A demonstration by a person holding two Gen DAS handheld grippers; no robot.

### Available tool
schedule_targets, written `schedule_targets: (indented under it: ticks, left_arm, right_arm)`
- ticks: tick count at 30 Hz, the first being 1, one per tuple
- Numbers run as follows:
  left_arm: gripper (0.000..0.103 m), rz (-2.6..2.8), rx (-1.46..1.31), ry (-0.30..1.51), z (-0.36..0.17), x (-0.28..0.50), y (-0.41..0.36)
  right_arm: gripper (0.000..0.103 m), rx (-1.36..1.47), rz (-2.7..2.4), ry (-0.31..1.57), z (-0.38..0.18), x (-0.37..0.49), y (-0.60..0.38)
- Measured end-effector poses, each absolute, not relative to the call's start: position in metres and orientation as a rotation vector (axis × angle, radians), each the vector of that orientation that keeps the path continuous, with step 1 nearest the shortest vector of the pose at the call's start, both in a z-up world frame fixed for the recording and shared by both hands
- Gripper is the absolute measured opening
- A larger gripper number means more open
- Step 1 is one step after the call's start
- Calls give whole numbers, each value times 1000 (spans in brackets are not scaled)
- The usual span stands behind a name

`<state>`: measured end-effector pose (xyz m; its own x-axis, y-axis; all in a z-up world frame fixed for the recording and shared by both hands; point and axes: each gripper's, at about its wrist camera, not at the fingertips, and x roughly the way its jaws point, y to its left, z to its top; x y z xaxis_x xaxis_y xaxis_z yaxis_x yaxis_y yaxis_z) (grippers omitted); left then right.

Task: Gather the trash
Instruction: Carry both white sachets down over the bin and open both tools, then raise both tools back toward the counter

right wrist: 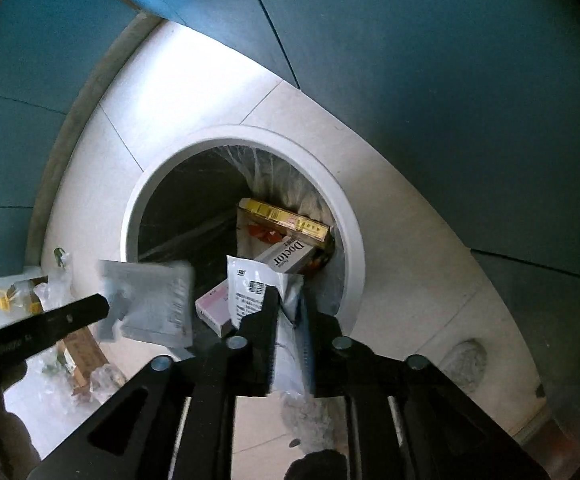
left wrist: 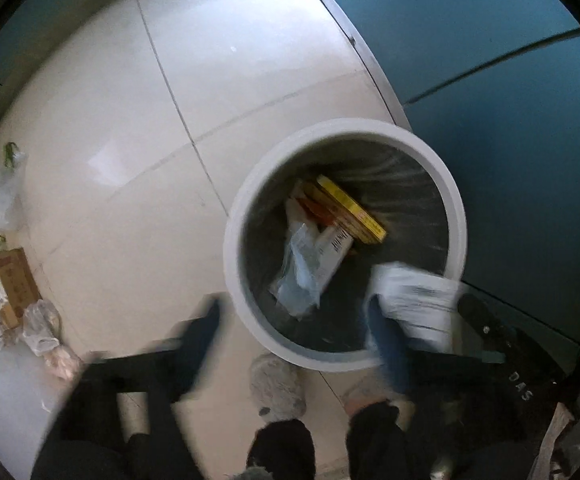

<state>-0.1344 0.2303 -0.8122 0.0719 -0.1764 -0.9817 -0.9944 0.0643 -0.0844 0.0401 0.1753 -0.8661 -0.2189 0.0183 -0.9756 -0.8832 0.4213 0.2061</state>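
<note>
Trash is going into the round white bin with the clear liner, already holding boxes. The right tool is pinching a crinkly white printed plastic pouch over the rim — light, floppy, slippery, so gripping well in from an edge looks safest. The left tool is gaping wide, nothing between its fingers — a blurred silvery-white packet is hanging just beside it, apparently loose.
</note>
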Motion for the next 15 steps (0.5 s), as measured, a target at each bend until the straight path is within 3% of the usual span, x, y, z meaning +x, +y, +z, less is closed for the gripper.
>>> schedule_targets:
  ticks: [2, 4, 8, 10, 15]
  left_arm:
    - [92, 1031, -1290, 1313, -805, -137, 230]
    - [99, 1048, -1272, 1324, -798, -139, 229]
    - [100, 1096, -1185, 1331, -774, -142, 223]
    - [100, 1124, -1138, 1322, -755, -146, 217]
    - [100, 1181, -1076, 1323, -713, -152, 201]
  right_arm:
    - [48, -800, 1013, 1561, -864, 40, 178]
    - [65, -807, 1024, 1556, -858, 37, 178]
    - [94, -851, 1043, 1526, -843, 32, 178]
    - [100, -873, 1047, 1506, -832, 29, 176]
    - [103, -902, 1054, 1451, -794, 23, 168]
